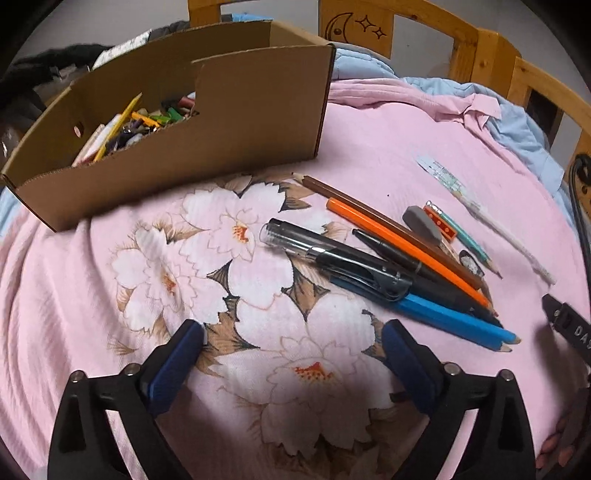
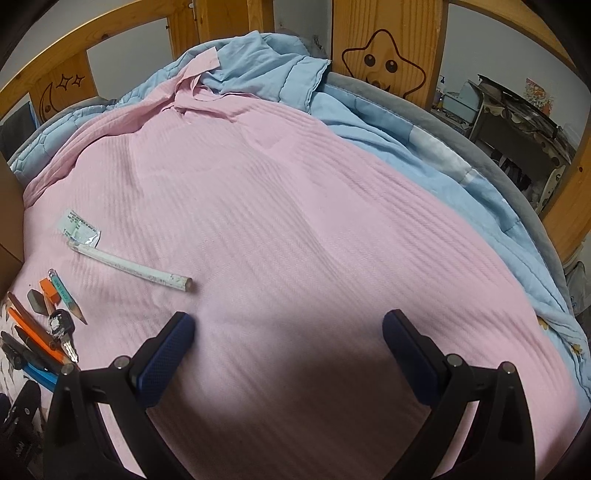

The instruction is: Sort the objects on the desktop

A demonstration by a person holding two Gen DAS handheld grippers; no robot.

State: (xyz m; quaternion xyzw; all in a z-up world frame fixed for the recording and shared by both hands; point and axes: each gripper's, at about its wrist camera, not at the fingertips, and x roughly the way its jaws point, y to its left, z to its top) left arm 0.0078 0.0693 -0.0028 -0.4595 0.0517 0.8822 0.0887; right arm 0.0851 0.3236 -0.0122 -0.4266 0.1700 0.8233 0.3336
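Note:
My left gripper (image 1: 293, 334) is open above the flowered pink sheet, nothing between its blue pads. Just ahead and to the right lies a pile of pens and pencils: a black clear-capped pen (image 1: 332, 254), a blue pencil (image 1: 458, 321), an orange pencil (image 1: 402, 247), a brown pencil (image 1: 369, 208), a grey eraser (image 1: 421, 223), a teal pencil (image 1: 465, 238) and a white pencil (image 1: 506, 240). The cardboard box (image 1: 229, 122) at upper left holds several small items. My right gripper (image 2: 288, 325) is open over bare pink sheet, the white pencil (image 2: 129, 267) ahead to its left.
A small paper packet (image 2: 79, 227) lies beyond the white pencil. A key with a black head (image 2: 61, 325) lies by the pile. Blue quilt (image 2: 369, 122) bunches against the wooden bed rail (image 2: 384, 33) at the back. The other gripper's black body (image 1: 569, 325) shows at the right edge.

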